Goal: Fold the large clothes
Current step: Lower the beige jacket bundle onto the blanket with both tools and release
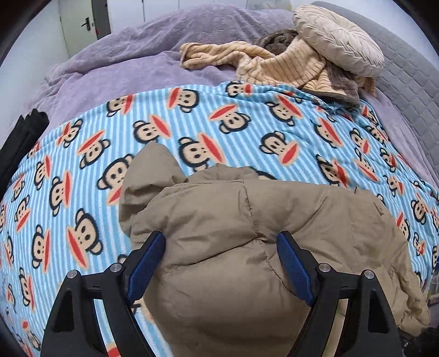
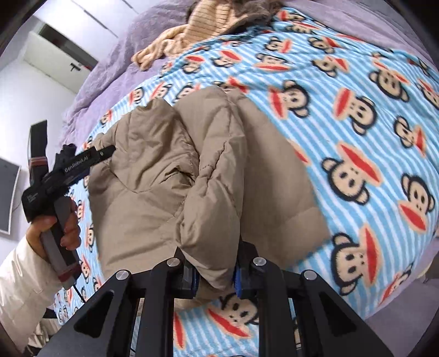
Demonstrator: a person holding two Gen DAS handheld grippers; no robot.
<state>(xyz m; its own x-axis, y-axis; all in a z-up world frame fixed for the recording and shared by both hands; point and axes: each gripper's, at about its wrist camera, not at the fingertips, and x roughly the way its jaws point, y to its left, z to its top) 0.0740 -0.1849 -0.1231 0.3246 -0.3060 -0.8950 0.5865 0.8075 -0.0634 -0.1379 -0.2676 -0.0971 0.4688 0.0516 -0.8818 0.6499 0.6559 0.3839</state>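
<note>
- Left gripper (image 1: pixel 221 245), black frame with blue finger pads (image 1: pixel 295 272): spread wide, one pad on each side of a puffy bulge of the tan padded jacket (image 1: pixel 247 219), pads beside the fabric but not squeezing it.
- Right gripper (image 2: pixel 215 277), same black build with blue pads: closed tight on a thick fold of the tan padded jacket, fabric pinched between the two fingers and bulging above them.
- In the right wrist view, left gripper (image 2: pixel 105 151) seen from the side at the jacket's far edge, tip at the fabric; held by the person's left hand (image 2: pixel 59 225) around a grey handle, cream sleeve (image 2: pixel 24 277) behind it.
- Tan padded jacket: bunched and partly folded over itself, quilted seams visible, lying on the near part of the bed, directly in front of both tools.
- Under the jacket: blue-and-white striped fleece blanket with monkey faces (image 1: pixel 192 118), spread flat across the bed.
- Beyond the blanket: lilac plush bedcover (image 1: pixel 131 55), rumpled.
- On the bedcover, far right: cream ribbed striped garment (image 1: pixel 277 66) in a heap, touching the blanket's far edge.
- On top of that heap: round beige pleated cushion (image 1: pixel 337 41).
- Behind the bed, far left: white door with dark handle (image 1: pixel 85 24).
</note>
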